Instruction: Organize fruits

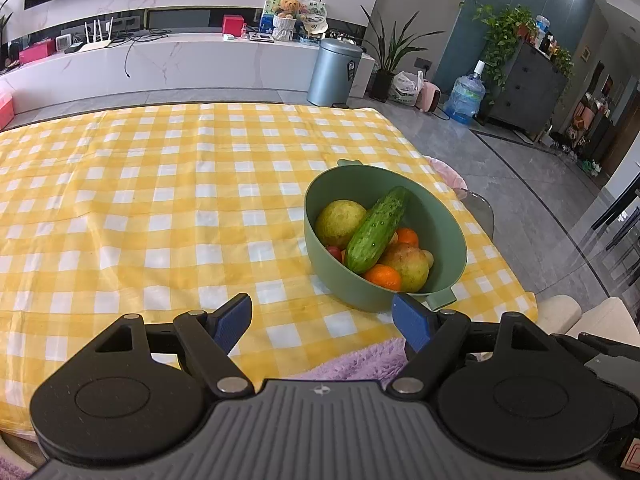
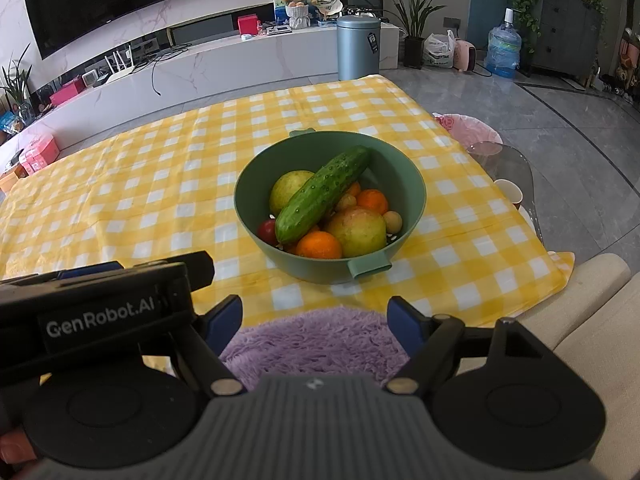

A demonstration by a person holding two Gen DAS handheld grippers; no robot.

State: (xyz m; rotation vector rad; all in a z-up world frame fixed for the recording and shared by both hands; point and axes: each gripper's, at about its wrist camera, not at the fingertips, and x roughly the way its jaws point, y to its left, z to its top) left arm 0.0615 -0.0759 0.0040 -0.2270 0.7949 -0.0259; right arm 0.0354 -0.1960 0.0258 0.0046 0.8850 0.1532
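- Tablecloth (image 2: 140,184), yellow-checked, is spread over the table; wide bare room is seen left of the green bowl (image 2: 404,168), less between the bowl and the right edge.
- The bowl is set near the front right part of the cloth, filled with a cucumber (image 2: 320,196), oranges (image 2: 320,245), pale round fruits and a small red fruit.
- The left gripper (image 1: 322,314) is held released above the front edge, nothing between its blue pads.
- The right gripper (image 2: 314,316) is likewise spread, empty, above a purple fluffy fabric (image 2: 316,340).
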